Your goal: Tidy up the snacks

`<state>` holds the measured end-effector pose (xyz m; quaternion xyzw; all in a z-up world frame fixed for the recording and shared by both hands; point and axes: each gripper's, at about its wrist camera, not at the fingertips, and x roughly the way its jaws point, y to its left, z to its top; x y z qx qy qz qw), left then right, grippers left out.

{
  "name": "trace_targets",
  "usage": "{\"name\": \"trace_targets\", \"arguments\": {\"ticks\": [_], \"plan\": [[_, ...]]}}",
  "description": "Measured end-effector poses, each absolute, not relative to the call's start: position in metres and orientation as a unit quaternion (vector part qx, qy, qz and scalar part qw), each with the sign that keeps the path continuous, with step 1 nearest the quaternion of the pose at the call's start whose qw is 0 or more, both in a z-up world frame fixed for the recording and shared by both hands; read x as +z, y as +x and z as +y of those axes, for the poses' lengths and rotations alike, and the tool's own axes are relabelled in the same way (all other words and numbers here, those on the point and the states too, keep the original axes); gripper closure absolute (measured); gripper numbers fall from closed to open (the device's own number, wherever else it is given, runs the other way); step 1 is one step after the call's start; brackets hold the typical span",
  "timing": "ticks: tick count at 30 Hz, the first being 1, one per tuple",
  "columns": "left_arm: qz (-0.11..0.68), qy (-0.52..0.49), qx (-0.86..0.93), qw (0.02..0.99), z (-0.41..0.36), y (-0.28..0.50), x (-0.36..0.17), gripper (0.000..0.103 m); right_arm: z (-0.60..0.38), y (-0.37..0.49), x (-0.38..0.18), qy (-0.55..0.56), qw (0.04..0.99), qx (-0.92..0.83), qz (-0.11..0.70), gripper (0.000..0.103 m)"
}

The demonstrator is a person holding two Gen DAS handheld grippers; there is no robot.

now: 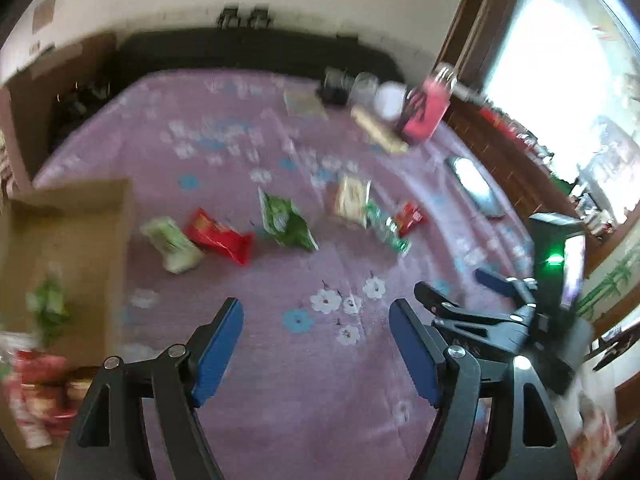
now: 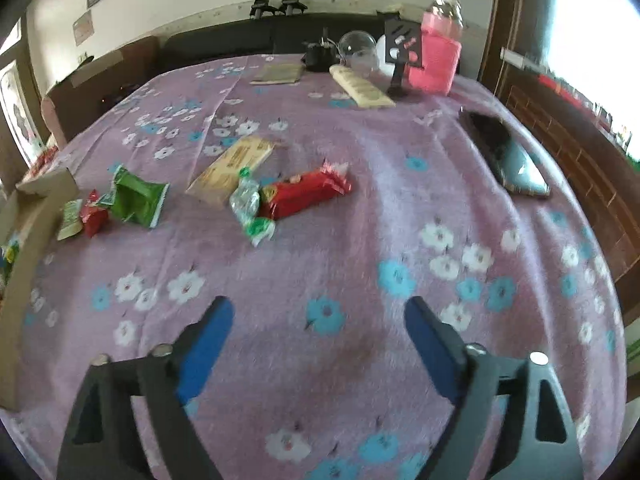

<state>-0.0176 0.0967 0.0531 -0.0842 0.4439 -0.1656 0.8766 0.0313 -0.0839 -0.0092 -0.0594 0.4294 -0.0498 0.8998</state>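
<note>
My left hand-held gripper (image 1: 316, 346) hangs above the purple flowered cloth (image 1: 304, 400) covering the desk, its blue pads spread wide apart with nothing between them; my right hand-held gripper (image 2: 318, 342) hovers over the same cloth, likewise spread and holding nothing, and it shows at the right edge of the left wrist view. The snacks lie scattered mid-desk; from the left wrist view I see a pale green packet (image 1: 172, 244) touching a red packet (image 1: 220, 236), then a bright green packet (image 1: 286, 222) just beside them; farther right a beige packet (image 1: 352, 200), a green-and-white wrapper (image 1: 386, 228) and a small red bar (image 1: 410, 216) cluster together. A cardboard box (image 1: 100, 216) stands at the left, with blurred green and red packets already inside it. At the far edge stand a pink-sleeved bottle (image 2: 440, 52), a clear round container (image 2: 358, 50) and a long cream packet (image 2: 362, 88); a dark phone (image 2: 504, 156) lies near the right edge.
</note>
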Motion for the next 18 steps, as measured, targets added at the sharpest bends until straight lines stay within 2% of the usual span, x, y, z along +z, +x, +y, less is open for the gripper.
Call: {"name": "trace_targets", "arguments": {"ticks": [2,8,9,13,18], "plan": [[0.463,-0.085,-0.152,0.869,0.087,-0.006,0.038,0.025,-0.085,0.040,-0.020,-0.050,0.890,-0.032,0.451,0.000],[0.455,-0.071,-0.085,0.884,0.082,0.009,0.018,0.024,-0.083,0.037,-0.020,-0.049,0.896,-0.027,0.440,0.001],[0.455,-0.062,-0.081,0.885,0.081,0.011,0.016,0.022,-0.082,0.037,-0.020,-0.050,0.896,-0.028,0.440,0.001],[0.443,-0.051,-0.066,0.893,0.083,0.019,0.009,0.002,-0.082,0.037,-0.020,-0.049,0.896,-0.028,0.440,0.001],[0.442,-0.051,-0.062,0.894,0.081,0.021,0.008,0.000,-0.081,0.038,-0.020,-0.050,0.896,-0.028,0.440,0.001]]}}
